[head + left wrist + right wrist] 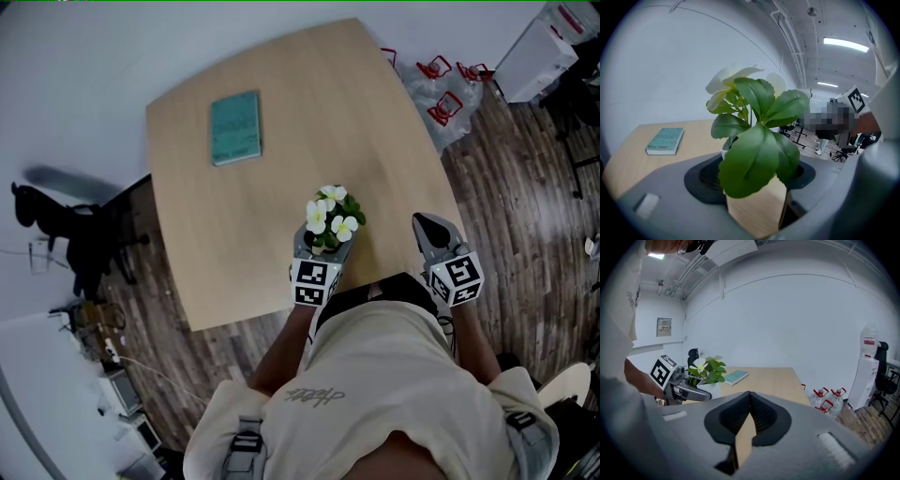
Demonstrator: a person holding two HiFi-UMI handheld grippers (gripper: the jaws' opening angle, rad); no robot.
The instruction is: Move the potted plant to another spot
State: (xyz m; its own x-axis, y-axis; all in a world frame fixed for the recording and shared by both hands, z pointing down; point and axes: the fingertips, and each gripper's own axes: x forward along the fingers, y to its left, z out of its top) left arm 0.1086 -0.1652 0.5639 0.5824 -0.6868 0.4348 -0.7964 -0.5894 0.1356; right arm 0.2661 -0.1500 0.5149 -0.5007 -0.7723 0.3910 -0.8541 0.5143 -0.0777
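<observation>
Between left gripper (pixel 322 246) jaws — potted plant (pixel 754 159), broad smooth leaves.

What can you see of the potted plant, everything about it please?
The potted plant is small: white blooms with yellow centres, broad green leaves and a white pot. It stands upright near the near edge of the wooden table, with the left gripper closed on the pot from both sides. Whether the pot rests on the table or is lifted, I cannot tell.
</observation>
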